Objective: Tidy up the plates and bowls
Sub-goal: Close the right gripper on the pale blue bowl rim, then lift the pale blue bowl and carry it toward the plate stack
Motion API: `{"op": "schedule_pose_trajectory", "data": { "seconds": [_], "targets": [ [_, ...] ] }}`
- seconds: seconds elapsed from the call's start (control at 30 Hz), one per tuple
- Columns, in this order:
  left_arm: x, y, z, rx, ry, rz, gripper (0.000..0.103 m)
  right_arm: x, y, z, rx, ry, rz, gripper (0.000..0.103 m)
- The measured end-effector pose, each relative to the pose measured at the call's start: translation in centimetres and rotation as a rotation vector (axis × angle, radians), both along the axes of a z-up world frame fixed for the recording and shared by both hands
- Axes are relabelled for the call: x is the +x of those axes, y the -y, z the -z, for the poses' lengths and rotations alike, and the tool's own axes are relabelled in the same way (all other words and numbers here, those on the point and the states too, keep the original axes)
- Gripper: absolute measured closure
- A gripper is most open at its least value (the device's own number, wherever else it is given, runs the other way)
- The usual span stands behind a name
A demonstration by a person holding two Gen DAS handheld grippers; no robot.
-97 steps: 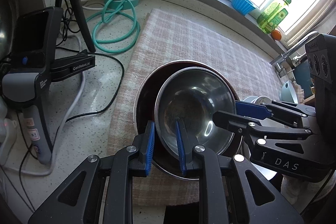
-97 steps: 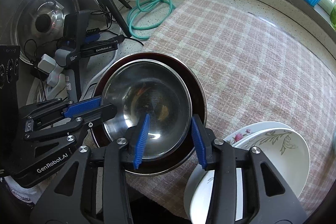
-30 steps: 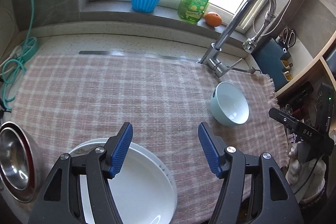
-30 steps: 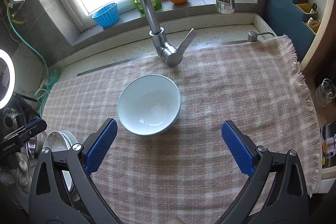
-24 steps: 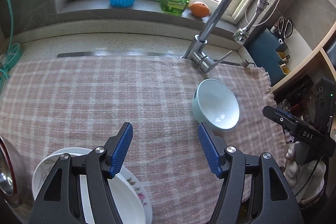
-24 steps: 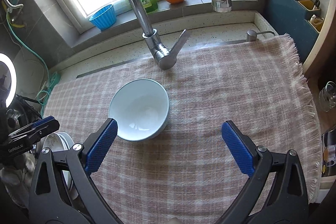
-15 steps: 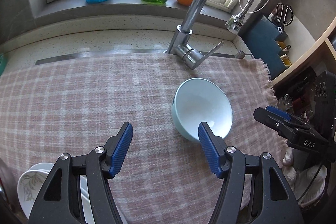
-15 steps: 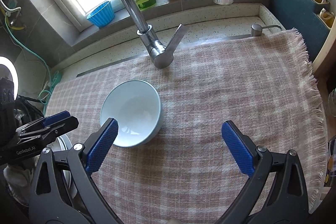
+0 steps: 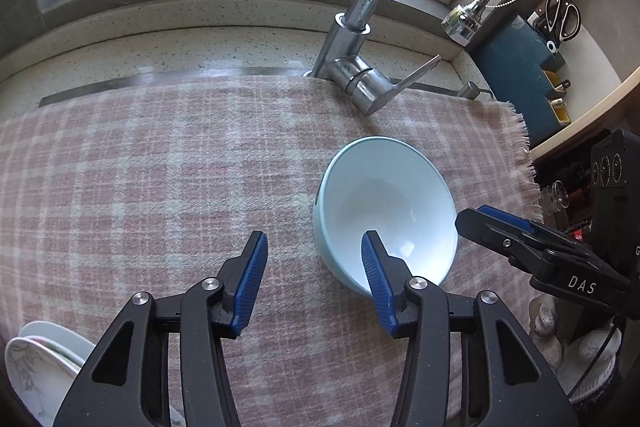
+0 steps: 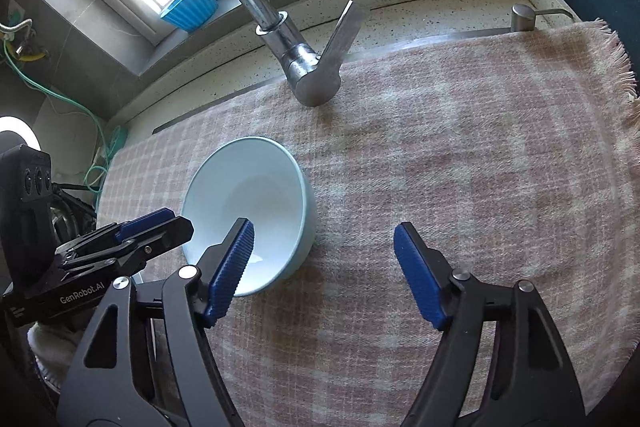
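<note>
**Inspector:** Start at the left. What is stored?

**Onlooker:** In the left wrist view, at about seven o'clock, a stack of white ceramic plates with a floral rim (image 9: 36, 371) lies at the edge of the pink checked woven cloth (image 9: 160, 167). I judge that portion sorted; what else lies beyond that edge is out of sight.

**Inspector:** The left gripper?

**Onlooker:** The black left gripper with blue ribbed pads (image 9: 312, 283) has just been narrowing. Its jaws are spread with only cloth between them; the right-hand pad shows in front of the bowl's near rim, but I cannot tell if it touches.

**Inspector:** The outstanding item?

**Onlooker:** One pale blue round ceramic bowl (image 9: 386, 203), upright and empty on the cloth at four o'clock from the curved steel tap (image 9: 360, 27), well apart from the plates.

**Inspector:** The right gripper?

**Onlooker:** The black right gripper with blue ribbed pads (image 10: 324, 263) has likewise been closing. It is parted wide, gripping nothing, the bowl at its nine o'clock.

**Inspector:** Finding?

**Onlooker:** Largely done, in my judgement. This bowl has yet to be gripped and moved to the stack.
</note>
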State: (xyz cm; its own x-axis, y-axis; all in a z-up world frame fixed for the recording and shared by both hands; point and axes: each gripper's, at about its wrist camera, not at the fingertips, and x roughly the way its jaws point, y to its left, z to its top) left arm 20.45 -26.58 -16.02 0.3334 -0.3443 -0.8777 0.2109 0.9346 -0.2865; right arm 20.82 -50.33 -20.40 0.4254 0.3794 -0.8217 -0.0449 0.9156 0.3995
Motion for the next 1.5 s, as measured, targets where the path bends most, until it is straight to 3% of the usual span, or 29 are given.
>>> {"op": "schedule_pose_trajectory", "data": {
  "seconds": [0.07,0.23,0.4,0.5,1.03,1.5],
  "targets": [
    [0.1,0.1,0.2,-0.005,-0.007,0.0,0.068,0.4,-0.1,0.5,0.011,-0.018,-0.006,0.046],
    [0.0,0.4,0.4,-0.013,-0.014,0.0,0.084,1.0,0.2,1.5,0.051,-0.053,-0.01,0.066],
    [-0.1,0.8,0.4,-0.025,-0.009,0.006,0.09,1.1,0.0,1.6,0.059,-0.057,-0.039,0.079],
    [0.0,1.1,0.4,-0.026,-0.004,0.009,0.091,1.2,-0.4,1.5,0.063,-0.059,-0.059,0.092],
    [-1.3,0.3,-1.7,-0.048,0.034,-0.038,0.091,0.5,-1.3,-1.4,0.048,-0.02,-0.096,0.092],
    [-4.6,-6.4,-5.0,-0.101,0.095,-0.073,0.091,-2.9,-7.6,-5.6,0.046,0.041,-0.131,0.092]
  ]
}}
